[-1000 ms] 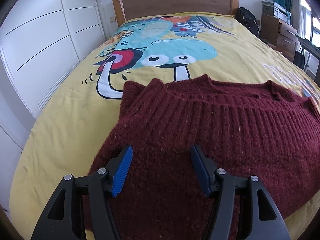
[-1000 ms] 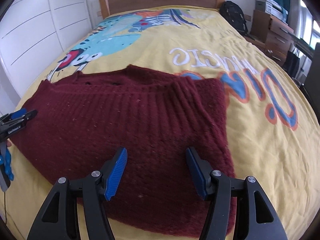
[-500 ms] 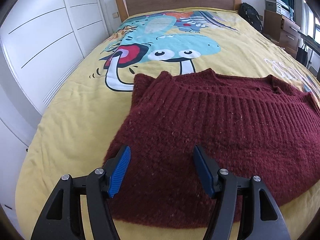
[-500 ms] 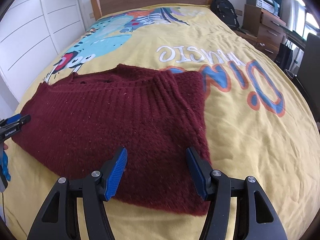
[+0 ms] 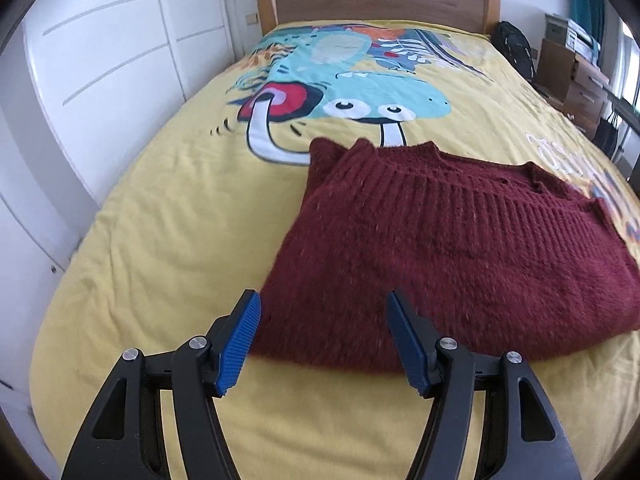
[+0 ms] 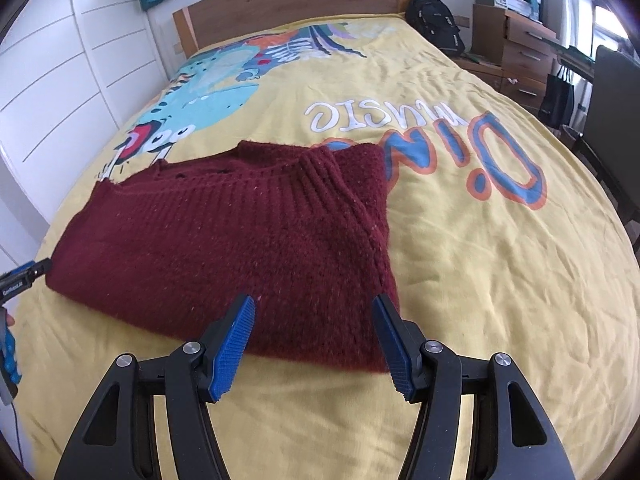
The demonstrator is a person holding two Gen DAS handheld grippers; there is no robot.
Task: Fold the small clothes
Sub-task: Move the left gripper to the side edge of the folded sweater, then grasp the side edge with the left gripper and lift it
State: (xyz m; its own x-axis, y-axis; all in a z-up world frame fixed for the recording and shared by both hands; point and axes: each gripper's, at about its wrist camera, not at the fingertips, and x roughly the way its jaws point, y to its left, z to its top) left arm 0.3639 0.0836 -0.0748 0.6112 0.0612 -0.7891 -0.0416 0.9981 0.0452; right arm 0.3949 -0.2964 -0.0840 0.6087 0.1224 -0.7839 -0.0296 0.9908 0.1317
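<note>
A dark red knitted sweater [image 5: 460,248] lies folded flat on the yellow bed cover; it also shows in the right wrist view [image 6: 240,236]. My left gripper [image 5: 324,340] is open and empty, held above the sweater's near left edge. My right gripper [image 6: 312,344] is open and empty, above the sweater's near right corner. The left gripper's tip [image 6: 20,280] shows at the left edge of the right wrist view, beside the sweater's left end.
The yellow bed cover [image 5: 160,240] with a dinosaur print fills the bed. White wardrobe doors [image 5: 100,60] run along the left. A wooden headboard [image 6: 296,4] stands at the back. A black backpack [image 6: 436,24], wooden drawers [image 6: 516,48] and a dark chair [image 6: 612,112] stand at the right.
Both grippers have pulled back toward the near edge of the bed and risen; they stay open. The sweater lies still and now shows whole.
</note>
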